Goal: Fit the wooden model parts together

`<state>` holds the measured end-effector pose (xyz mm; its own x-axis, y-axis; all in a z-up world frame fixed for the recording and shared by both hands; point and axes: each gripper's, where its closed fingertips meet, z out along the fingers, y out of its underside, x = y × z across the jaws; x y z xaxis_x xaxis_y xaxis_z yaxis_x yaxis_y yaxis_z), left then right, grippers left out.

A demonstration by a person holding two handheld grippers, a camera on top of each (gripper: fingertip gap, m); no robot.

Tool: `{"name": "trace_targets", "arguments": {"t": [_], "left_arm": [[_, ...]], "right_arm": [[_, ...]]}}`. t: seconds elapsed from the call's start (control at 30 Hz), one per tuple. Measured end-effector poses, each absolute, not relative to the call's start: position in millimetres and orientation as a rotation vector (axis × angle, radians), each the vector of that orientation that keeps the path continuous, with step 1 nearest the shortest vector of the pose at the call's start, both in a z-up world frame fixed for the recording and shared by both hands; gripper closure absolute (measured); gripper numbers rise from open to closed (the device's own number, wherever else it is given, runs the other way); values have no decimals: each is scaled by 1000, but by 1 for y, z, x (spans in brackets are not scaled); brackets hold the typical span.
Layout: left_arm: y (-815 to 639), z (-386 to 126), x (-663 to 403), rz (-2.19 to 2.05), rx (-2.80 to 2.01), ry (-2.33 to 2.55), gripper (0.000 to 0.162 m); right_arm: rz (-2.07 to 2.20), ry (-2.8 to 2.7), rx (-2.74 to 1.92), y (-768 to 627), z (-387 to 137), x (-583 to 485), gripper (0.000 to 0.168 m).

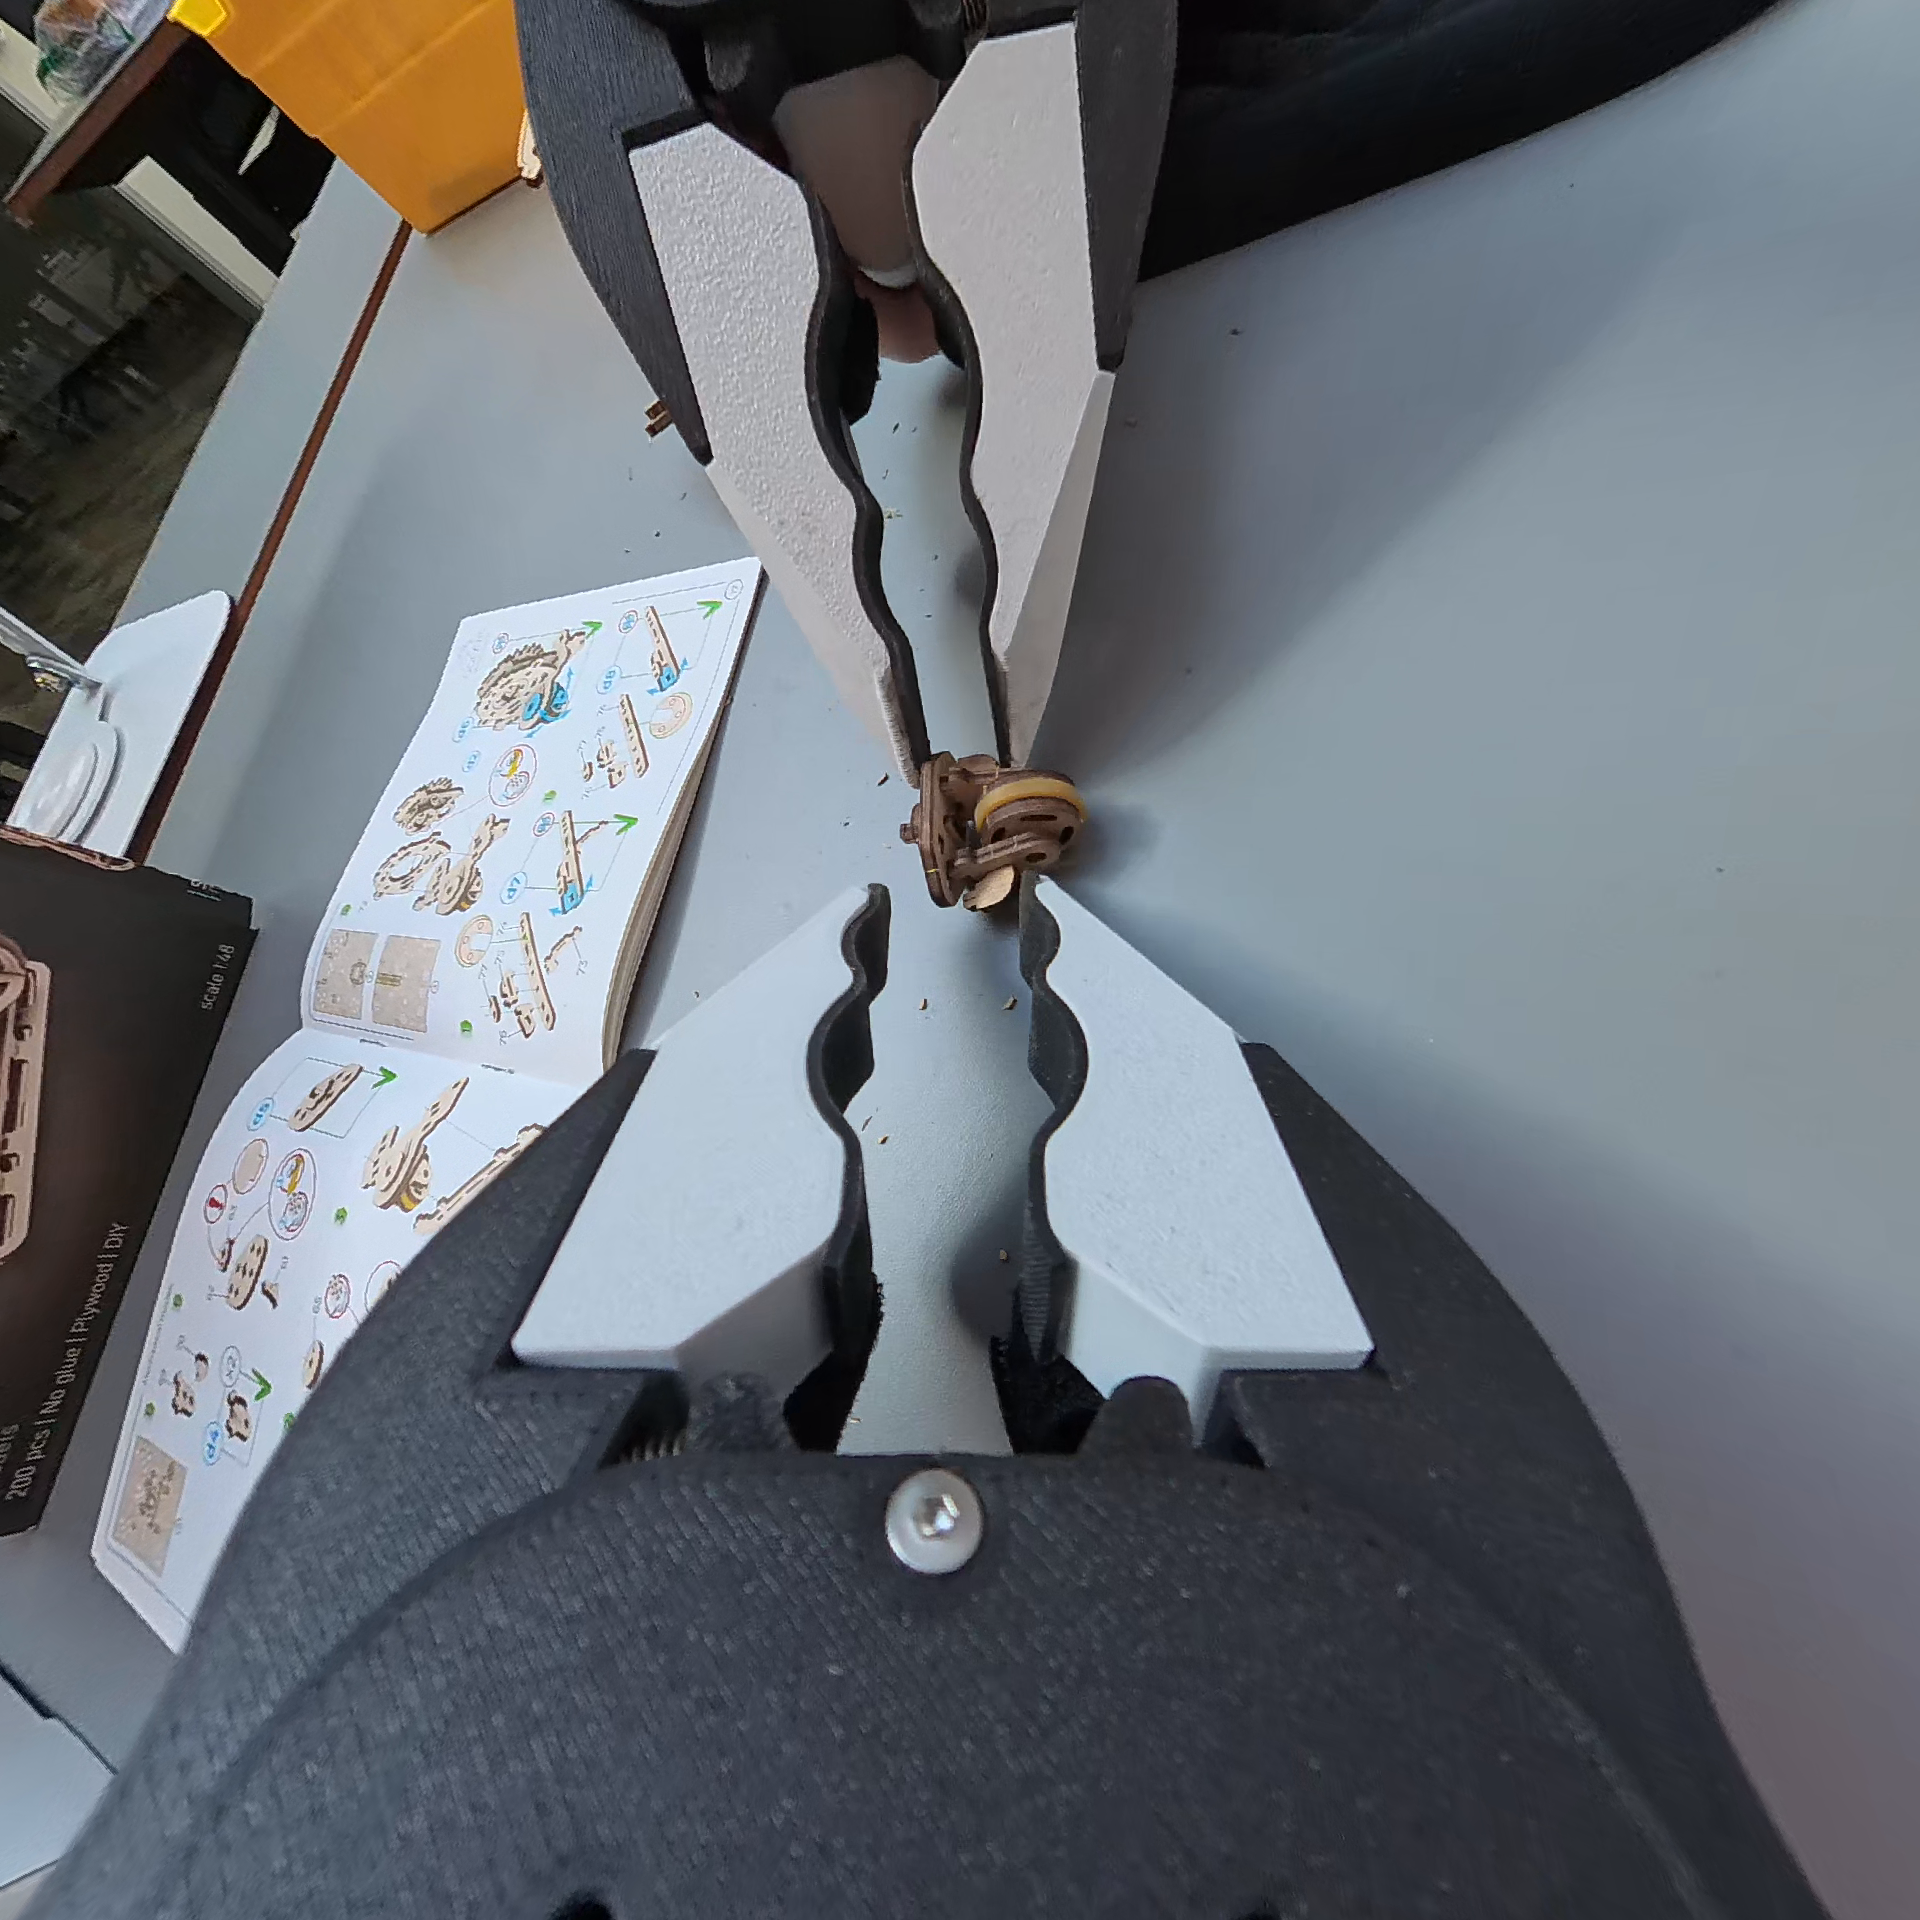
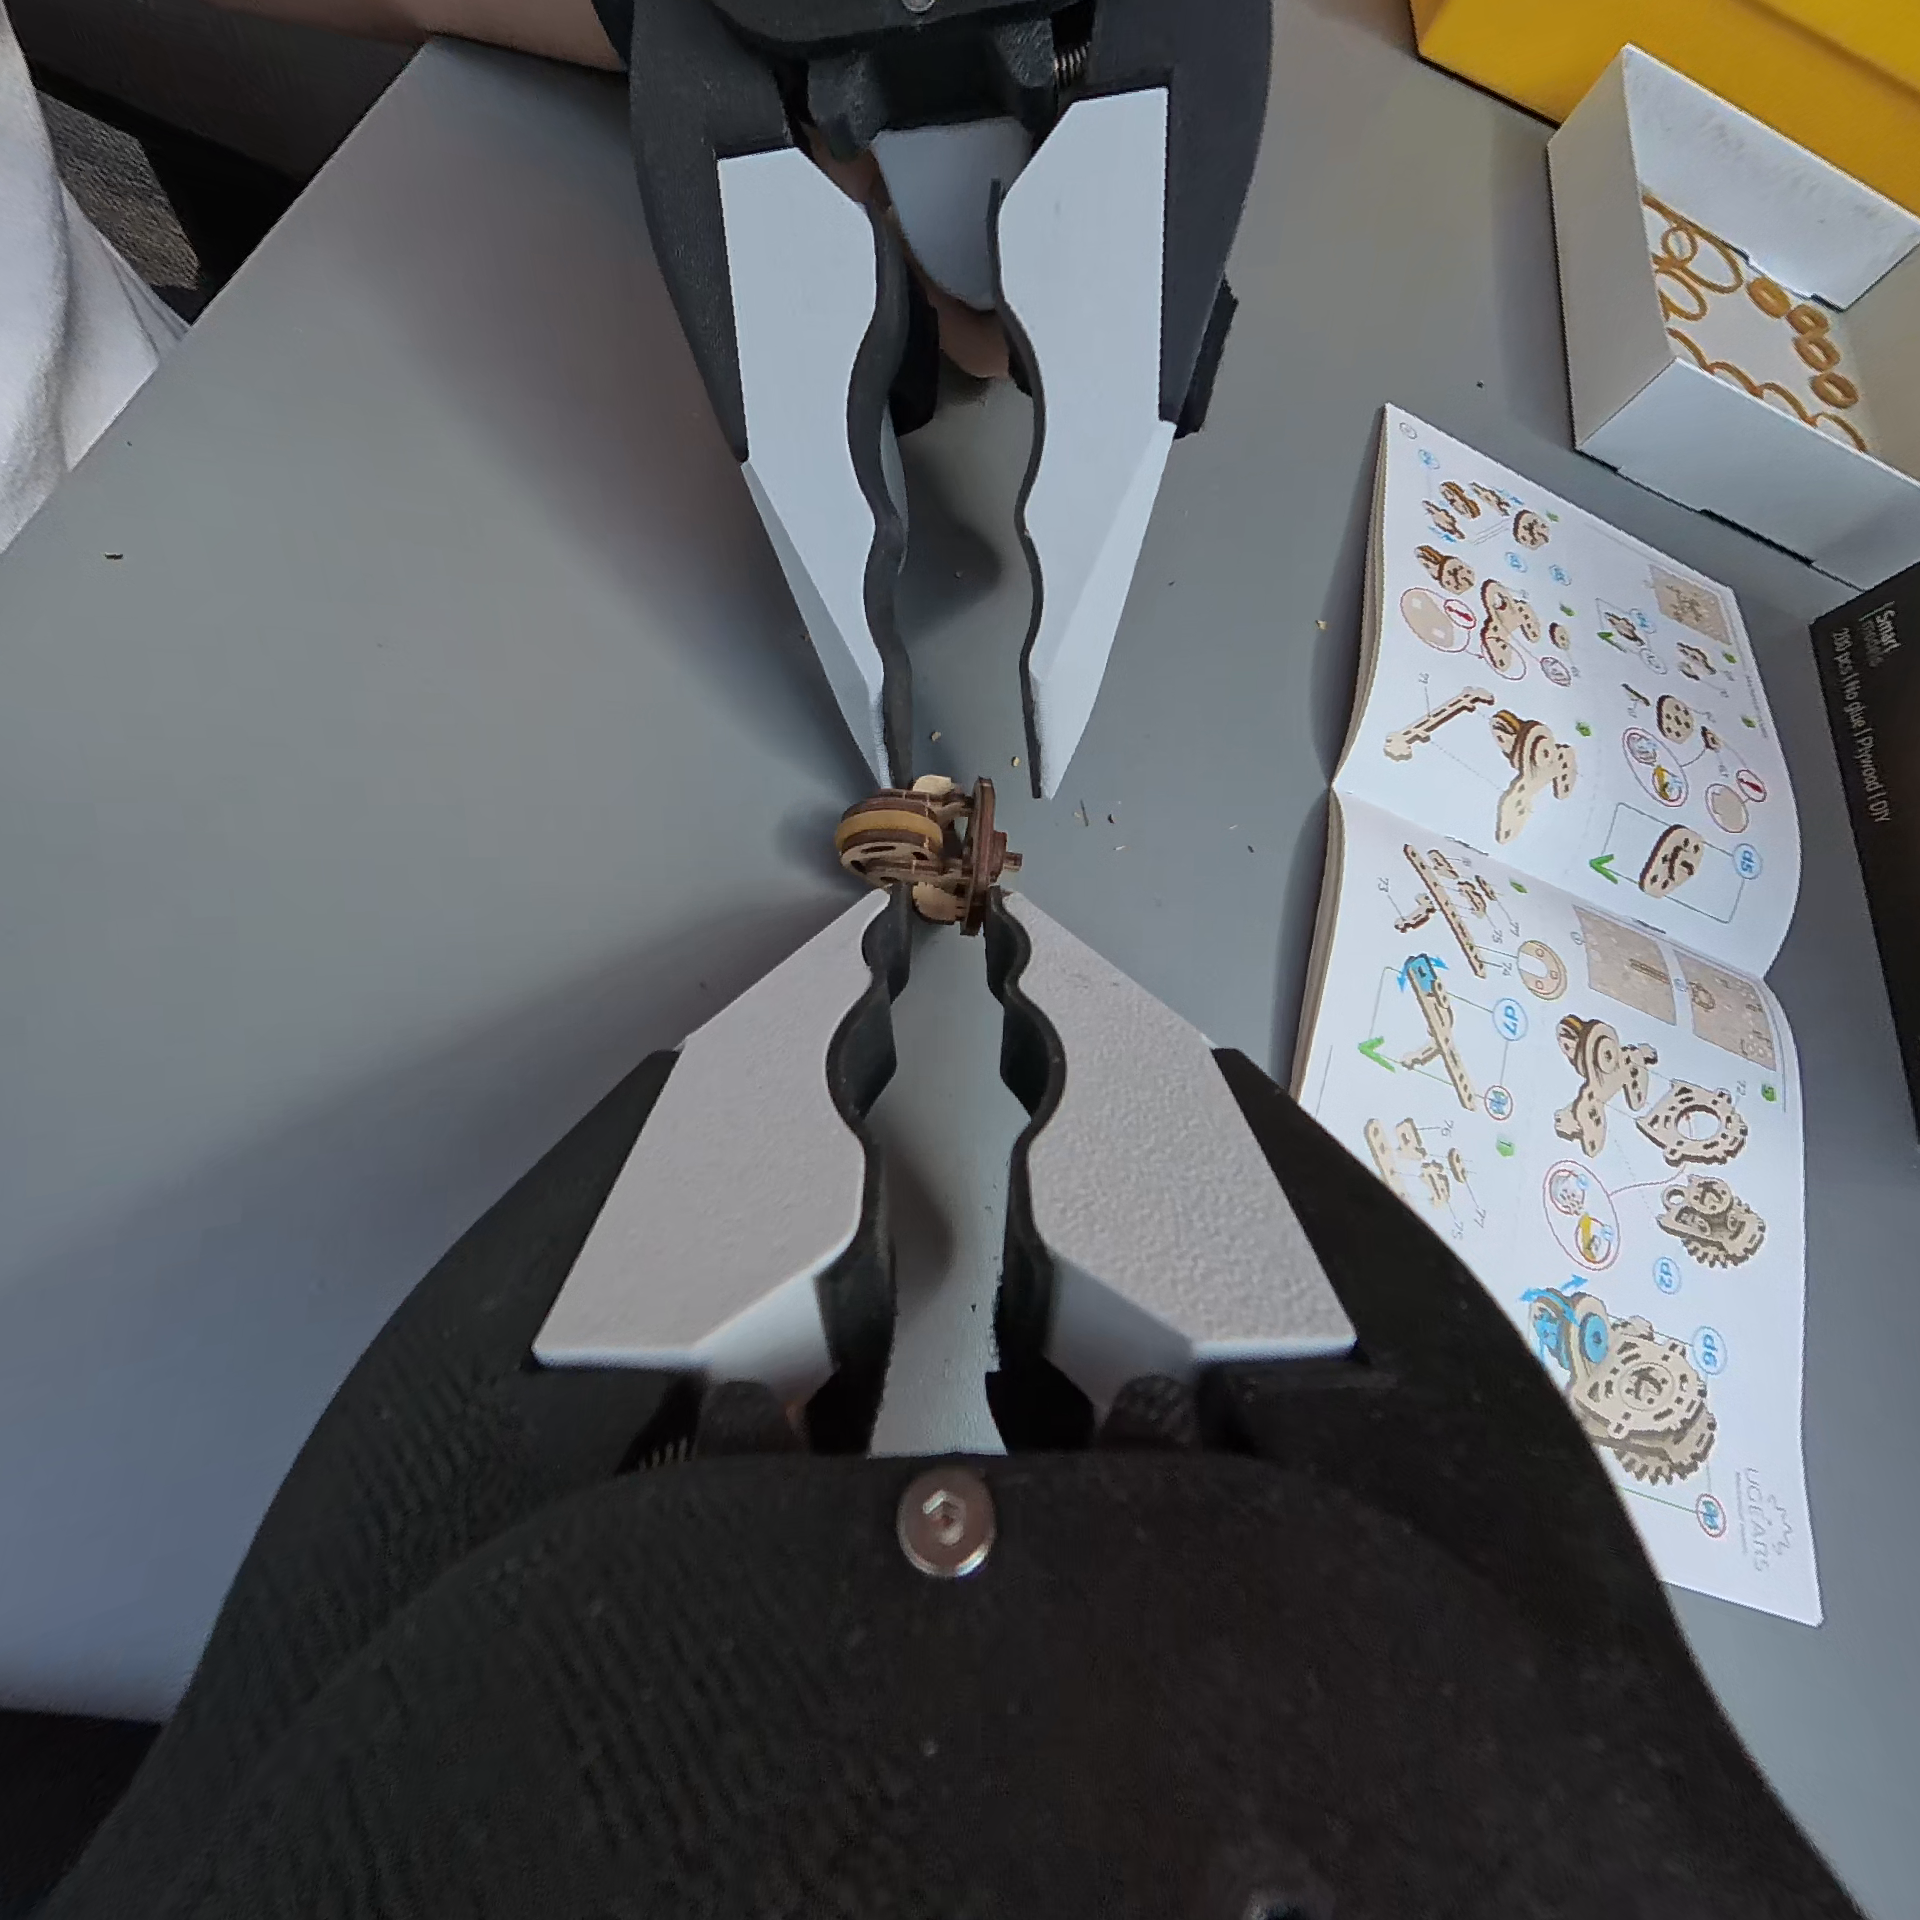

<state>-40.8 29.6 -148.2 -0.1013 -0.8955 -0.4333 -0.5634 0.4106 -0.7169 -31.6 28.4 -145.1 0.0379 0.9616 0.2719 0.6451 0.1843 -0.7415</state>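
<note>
A small wooden assembly [image 1: 987, 831], with a yellow band round one disc and a darker disc set across it, hangs just above the grey table [image 1: 1507, 779]. My right gripper [image 2: 943, 912] is shut on the assembly [image 2: 925, 852]. In the left wrist view the right gripper [image 1: 964, 750] comes down from the top, its tips pinching the piece. My left gripper [image 1: 956, 891] faces it and is open. Its right fingertip [image 1: 1039, 904] is at the assembly's edge and its left one stands apart. In the right wrist view the left gripper [image 2: 961, 788] sits open just beyond the piece.
An open instruction booklet [image 1: 499, 935] [image 2: 1558, 987] lies beside the grippers. A dark product box [image 1: 94, 1143] [image 2: 1870, 790] sits past it. A white box of yellow rings [image 2: 1714, 260] and a yellow bin [image 1: 395, 94] stand at the table's far side. Wood crumbs dot the table. Less than 4 cm separates the two grippers' tips.
</note>
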Motion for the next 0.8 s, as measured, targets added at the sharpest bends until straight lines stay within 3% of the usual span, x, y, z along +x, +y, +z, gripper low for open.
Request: {"name": "trace_targets", "arguments": {"t": [0.3, 0.8], "left_arm": [[34, -149, -40, -450, -1278, 1771, 147], [34, -148, -35, -385, -1230, 1765, 146]], "right_arm": [[530, -1674, -1547, 31, -146, -30, 156], [646, -1585, -1687, 38, -149, -29, 155]]}}
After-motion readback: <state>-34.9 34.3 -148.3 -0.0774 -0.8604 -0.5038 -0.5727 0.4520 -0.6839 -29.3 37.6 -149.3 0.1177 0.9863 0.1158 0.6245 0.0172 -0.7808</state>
